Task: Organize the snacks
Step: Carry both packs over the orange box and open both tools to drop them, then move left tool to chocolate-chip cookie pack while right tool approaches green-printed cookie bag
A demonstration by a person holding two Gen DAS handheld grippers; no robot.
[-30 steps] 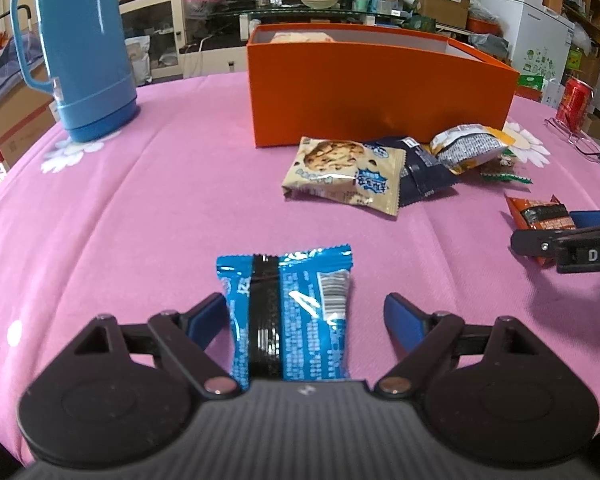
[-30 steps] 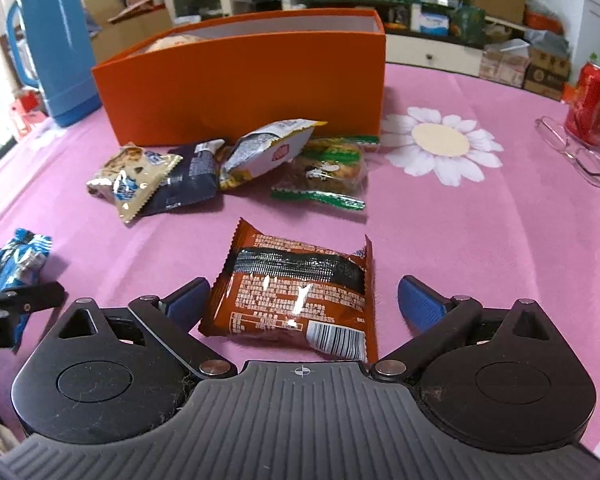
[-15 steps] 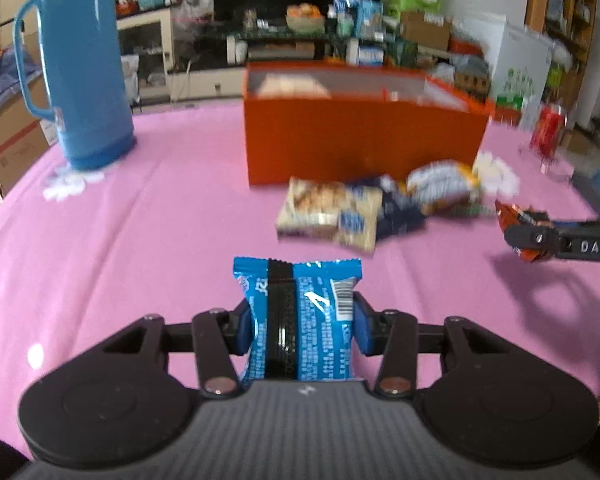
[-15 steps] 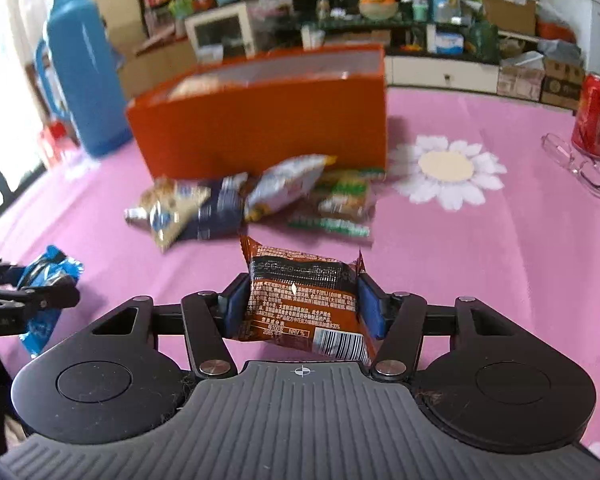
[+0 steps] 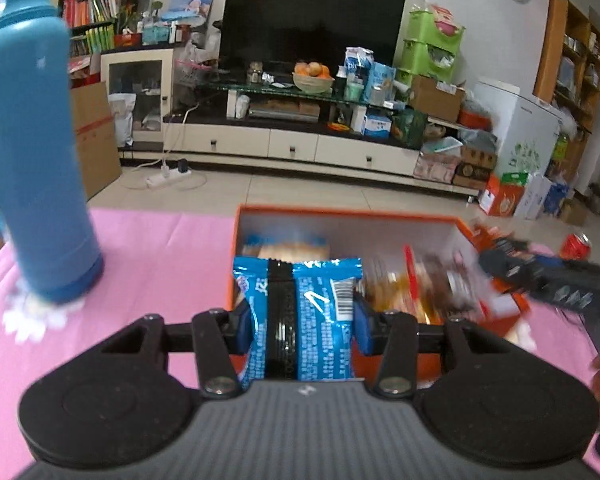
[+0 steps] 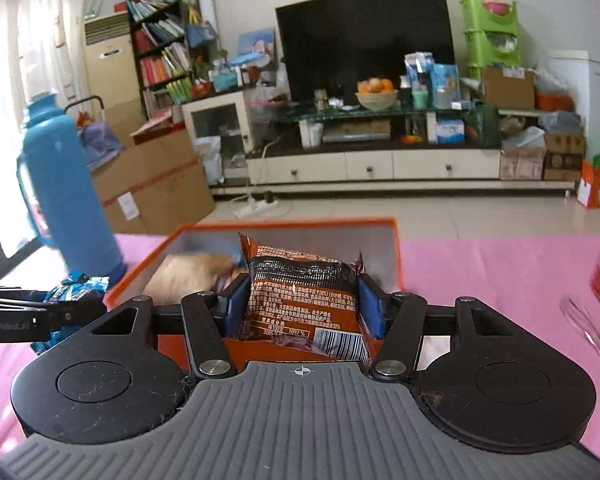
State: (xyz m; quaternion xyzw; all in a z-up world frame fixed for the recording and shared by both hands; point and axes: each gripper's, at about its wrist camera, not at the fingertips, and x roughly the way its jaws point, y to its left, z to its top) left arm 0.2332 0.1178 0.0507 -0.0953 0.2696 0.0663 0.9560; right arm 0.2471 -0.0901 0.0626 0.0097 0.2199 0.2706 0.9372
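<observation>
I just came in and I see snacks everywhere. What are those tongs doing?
A person is tidying snacks into the orange box on the pink table. The left tongs are shut on a blue snack packet, and the right tongs are shut on a brown snack packet. Both packets are held at the open box, not yet dropped in. Some snacks already lie inside.

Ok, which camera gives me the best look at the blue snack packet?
The left wrist view: the blue snack packet fills the centre, clamped between the left tongs, barcode showing. The right wrist view catches it only at its left edge, crumpled and largely hidden.
</observation>
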